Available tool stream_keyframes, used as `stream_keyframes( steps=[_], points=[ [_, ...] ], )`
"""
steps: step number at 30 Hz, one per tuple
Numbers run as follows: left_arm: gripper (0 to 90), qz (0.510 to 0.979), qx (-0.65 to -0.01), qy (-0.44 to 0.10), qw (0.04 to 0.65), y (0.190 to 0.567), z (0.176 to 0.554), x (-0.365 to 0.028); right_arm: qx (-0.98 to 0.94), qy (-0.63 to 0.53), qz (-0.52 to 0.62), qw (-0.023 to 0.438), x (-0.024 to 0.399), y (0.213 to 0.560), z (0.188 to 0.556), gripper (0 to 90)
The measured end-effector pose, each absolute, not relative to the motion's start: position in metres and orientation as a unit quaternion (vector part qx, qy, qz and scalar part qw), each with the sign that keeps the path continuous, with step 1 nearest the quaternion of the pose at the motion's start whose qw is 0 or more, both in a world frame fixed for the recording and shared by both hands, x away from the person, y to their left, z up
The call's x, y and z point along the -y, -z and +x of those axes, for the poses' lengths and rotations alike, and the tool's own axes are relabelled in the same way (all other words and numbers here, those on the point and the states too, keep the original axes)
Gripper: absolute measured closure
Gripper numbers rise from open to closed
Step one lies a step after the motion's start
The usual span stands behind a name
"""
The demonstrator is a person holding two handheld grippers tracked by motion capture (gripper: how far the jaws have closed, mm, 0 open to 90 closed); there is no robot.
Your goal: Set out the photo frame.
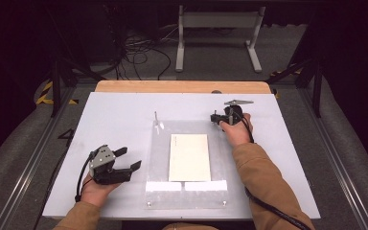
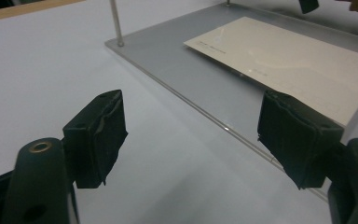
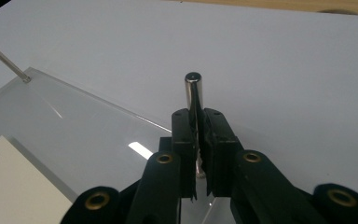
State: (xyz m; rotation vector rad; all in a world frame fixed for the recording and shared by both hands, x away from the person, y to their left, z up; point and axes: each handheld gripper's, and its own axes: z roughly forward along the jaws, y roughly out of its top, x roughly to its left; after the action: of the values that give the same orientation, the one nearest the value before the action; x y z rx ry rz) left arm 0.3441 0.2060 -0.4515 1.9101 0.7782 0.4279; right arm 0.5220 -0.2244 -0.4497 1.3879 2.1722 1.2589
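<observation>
High view: right gripper clamps the far-right pin on the clear plate, likely steadying it; card lies centred.
Left gripper view: left gripper spread, empty, beside the plate.
Right gripper view: pads pinch the pin upright.

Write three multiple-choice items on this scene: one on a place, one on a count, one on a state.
1. Where does the cream card lie?
A. on the clear plate
B. on the floor
C. in the left gripper

2. How many white blocks sit at the plate's near edge?
A. one
B. two
C. four

3. How do the right gripper jaws stand?
A. wide open
B. shut on nothing
C. shut on the metal pin

Answers: 1 A, the card rests mid-plate; 2 B, two blocks side by side; 3 C, the pads clamp the upright pin.
</observation>
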Motion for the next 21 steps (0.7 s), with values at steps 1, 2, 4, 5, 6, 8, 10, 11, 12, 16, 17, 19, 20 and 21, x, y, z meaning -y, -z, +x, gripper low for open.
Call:
stream_keyframes(
  steps=[1,2,4,5,6,8,10,11,12,16,17,19,20,21],
  points=[
    [23.0,0.796,-0.307,-0.182,0.488,0.451,0.344,-0.206,-0.749,-0.433,0.483,0.134,0.224,0.450,0.522,83.3],
    [22.9,0.800,-0.303,-0.182,0.484,0.452,0.343,-0.204,-0.748,-0.432,0.487,0.130,0.223,0.450,0.523,83.0],
    [22.9,0.814,-0.285,-0.187,0.469,0.453,0.341,-0.201,-0.748,-0.429,0.492,0.122,0.223,0.450,0.524,82.6],
    [22.8,0.819,-0.281,-0.191,0.462,0.453,0.341,-0.200,-0.747,-0.428,0.495,0.118,0.223,0.450,0.525,82.5],
    [22.9,0.823,-0.278,-0.190,0.458,0.455,0.340,-0.199,-0.748,-0.426,0.495,0.117,0.223,0.450,0.526,82.4],
    [23.0,0.833,-0.266,-0.194,0.445,0.456,0.340,-0.196,-0.748,-0.424,0.497,0.114,0.223,0.450,0.526,82.3],
    [23.0,0.840,-0.259,-0.195,0.435,0.457,0.339,-0.194,-0.747,-0.424,0.500,0.112,0.223,0.450,0.527,82.2],
    [23.1,0.843,-0.257,-0.191,0.433,0.458,0.339,-0.193,-0.747,-0.424,0.501,0.112,0.223,0.451,0.527,82.2],
    [23.2,0.844,-0.255,-0.190,0.432,0.459,0.339,-0.192,-0.745,-0.425,0.502,0.110,0.223,0.451,0.527,82.1],
    [23.4,0.851,-0.248,-0.185,0.424,0.461,0.338,-0.191,-0.744,-0.425,0.505,0.103,0.224,0.451,0.529,81.9],
    [23.5,0.852,-0.247,-0.182,0.425,0.461,0.338,-0.190,-0.744,-0.425,0.506,0.101,0.224,0.451,0.529,81.9],
    [23.5,0.856,-0.243,-0.180,0.418,0.462,0.338,-0.191,-0.743,-0.423,0.510,0.096,0.224,0.451,0.531,81.8],
    [23.5,0.858,-0.242,-0.179,0.416,0.463,0.338,-0.191,-0.742,-0.423,0.512,0.091,0.224,0.451,0.531,81.7],
    [23.5,0.858,-0.242,-0.178,0.416,0.464,0.338,-0.191,-0.742,-0.424,0.512,0.088,0.225,0.451,0.532,81.7]
  ],
)
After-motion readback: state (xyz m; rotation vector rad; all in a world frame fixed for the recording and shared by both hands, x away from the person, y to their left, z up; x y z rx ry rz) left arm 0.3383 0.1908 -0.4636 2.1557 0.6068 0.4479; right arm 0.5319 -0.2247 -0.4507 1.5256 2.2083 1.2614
